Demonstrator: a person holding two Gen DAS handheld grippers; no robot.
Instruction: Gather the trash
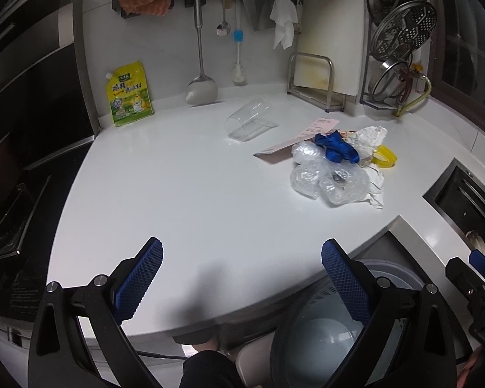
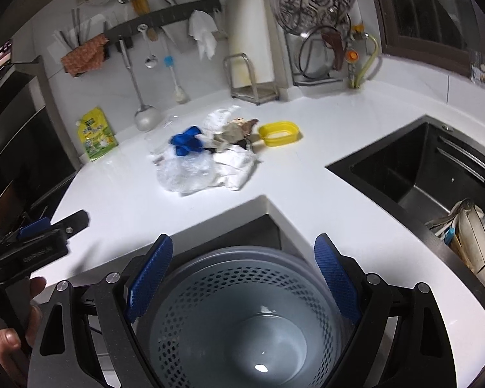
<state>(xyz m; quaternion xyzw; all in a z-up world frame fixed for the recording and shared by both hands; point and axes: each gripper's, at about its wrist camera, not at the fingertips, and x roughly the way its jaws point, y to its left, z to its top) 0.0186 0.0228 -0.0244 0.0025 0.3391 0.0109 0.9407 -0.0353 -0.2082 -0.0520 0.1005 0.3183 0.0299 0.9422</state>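
Trash heaped on counter; both tools spread, empty.

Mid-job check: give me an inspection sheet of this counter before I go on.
Surface: white counter, dry-looking.
Job's things: trash pile of clear plastic, blue scrap, crumpled paper; grey perforated bin below the counter edge, looks empty.
Clutter: tipped clear cup, yellow lid, yellow pouch.
Grippers: left tongs open, empty; right tongs open above the bin.
Cables: nothing seen.
Surroundings: black sink, hanging utensils.
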